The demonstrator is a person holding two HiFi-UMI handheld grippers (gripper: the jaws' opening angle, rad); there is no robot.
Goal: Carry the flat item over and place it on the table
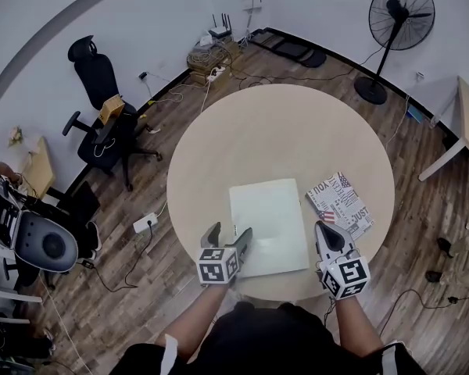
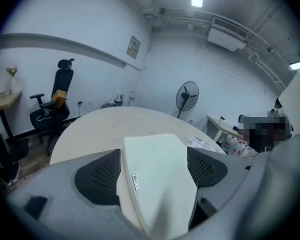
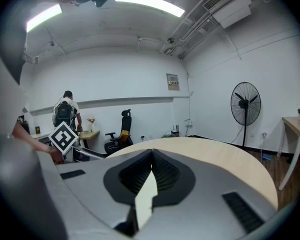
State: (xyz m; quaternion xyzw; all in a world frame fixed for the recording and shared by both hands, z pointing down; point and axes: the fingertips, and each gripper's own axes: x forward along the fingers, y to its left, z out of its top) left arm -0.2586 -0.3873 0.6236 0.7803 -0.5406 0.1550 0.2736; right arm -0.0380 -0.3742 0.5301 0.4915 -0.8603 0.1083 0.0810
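Where the head view looks down on the round desk (image 1: pixel 281 123), the pale flat item (image 1: pixel 268 225) lies on its near part, with a newsprint-patterned packet (image 1: pixel 340 203) just beside it on the right. The left tongs (image 1: pixel 229 233) are at the item's near left corner, and the right tongs (image 1: pixel 328 233) are right of the item, by the packet's near edge. In the left gripper view the jaws stand wide apart. The flat item lies on the desk between them, and neither pad presses it. In the right gripper view the jaws are pressed together at the tips. A pale sliver shows in the seam, and I cannot tell what it is.
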